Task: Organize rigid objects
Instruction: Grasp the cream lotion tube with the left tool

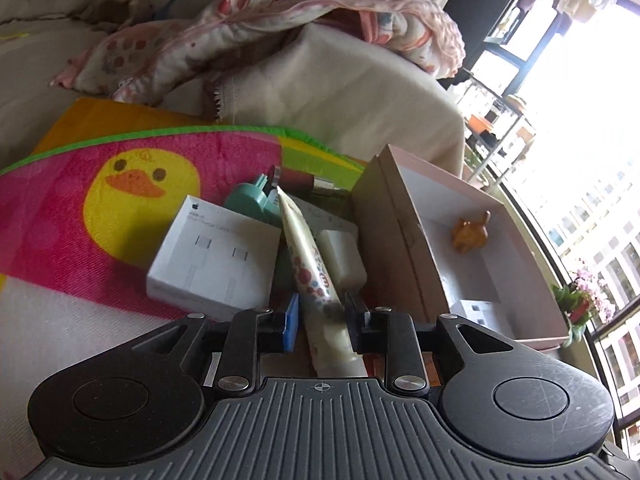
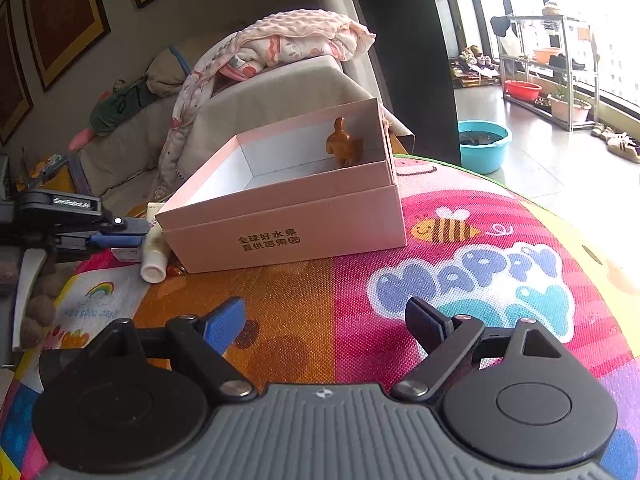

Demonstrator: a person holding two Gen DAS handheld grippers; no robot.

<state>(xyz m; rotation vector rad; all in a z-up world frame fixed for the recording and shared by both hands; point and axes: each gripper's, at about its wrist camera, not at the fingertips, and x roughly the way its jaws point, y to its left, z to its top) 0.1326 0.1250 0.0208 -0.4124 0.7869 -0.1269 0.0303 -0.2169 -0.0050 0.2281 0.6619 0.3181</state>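
Note:
A cream tube (image 1: 316, 272) with red and blue dots lies on a pile beside the pink cardboard box (image 1: 400, 248). It runs between the fingers of my left gripper (image 1: 322, 318). The jaws stand narrowly apart, and a dark sliver shows between the blue pad and the tube. In the right wrist view the tube's capped end (image 2: 154, 268) rests on the mat beside the box (image 2: 280, 216), with the left gripper (image 2: 120, 232) at it. A brown figurine (image 2: 344, 144) stands inside the box. My right gripper (image 2: 324, 320) hangs open over the play mat (image 2: 460, 280), with nothing between its fingers.
The pile also holds a white cable box (image 1: 212, 260), a teal plug (image 1: 248, 200), a white block (image 1: 344, 256) and a red cylinder (image 1: 300, 178). A small white box (image 1: 474, 312) lies in the pink box. A draped sofa arm (image 2: 280, 80) stands behind.

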